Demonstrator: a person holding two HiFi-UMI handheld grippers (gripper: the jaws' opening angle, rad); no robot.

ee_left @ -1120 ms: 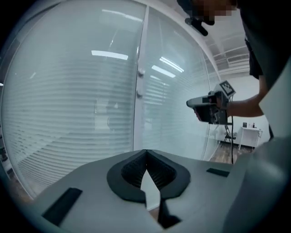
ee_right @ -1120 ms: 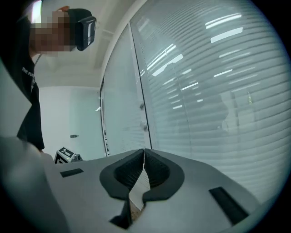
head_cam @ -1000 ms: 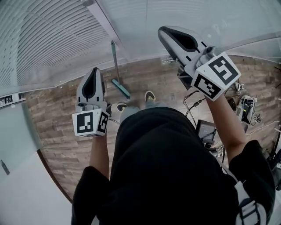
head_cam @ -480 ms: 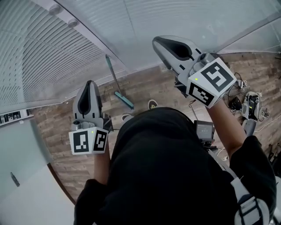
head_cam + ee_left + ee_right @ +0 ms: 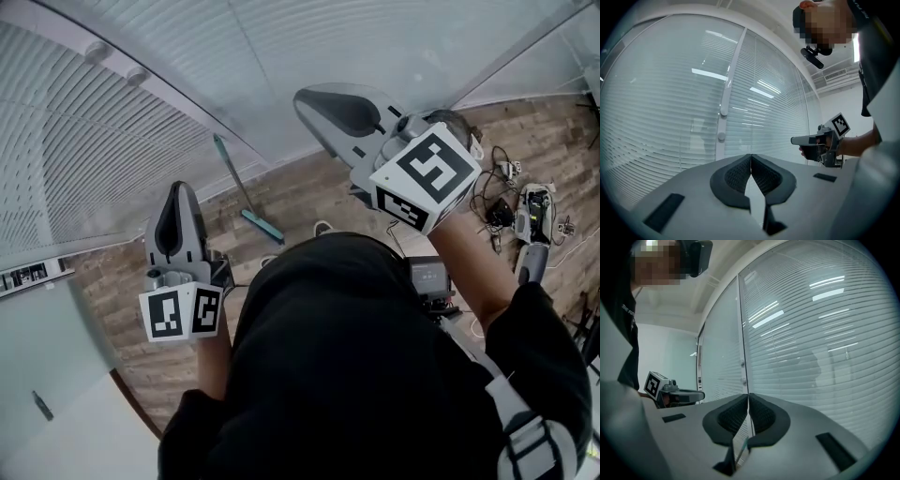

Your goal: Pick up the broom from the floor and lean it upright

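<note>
Teal long-handled broom (image 5: pixel 234 178) stands leaning on the glass wall w/ white blinds (image 5: pixel 94 112), its head on the brown wood-plank floor (image 5: pixel 305 192), between my two grippers in head view, well apart from both. Left gripper (image 5: pixel 176 187) & right gripper (image 5: pixel 307 101) both closed, nothing held. Vs 1 sec ago: broom same spot, left gripper lifted

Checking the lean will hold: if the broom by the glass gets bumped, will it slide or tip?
Probably tippy: the broom is a long thin handle over a narrow head. Its top seems to rest on smooth glass wall, its head on wood floor, so it may slide.
</note>
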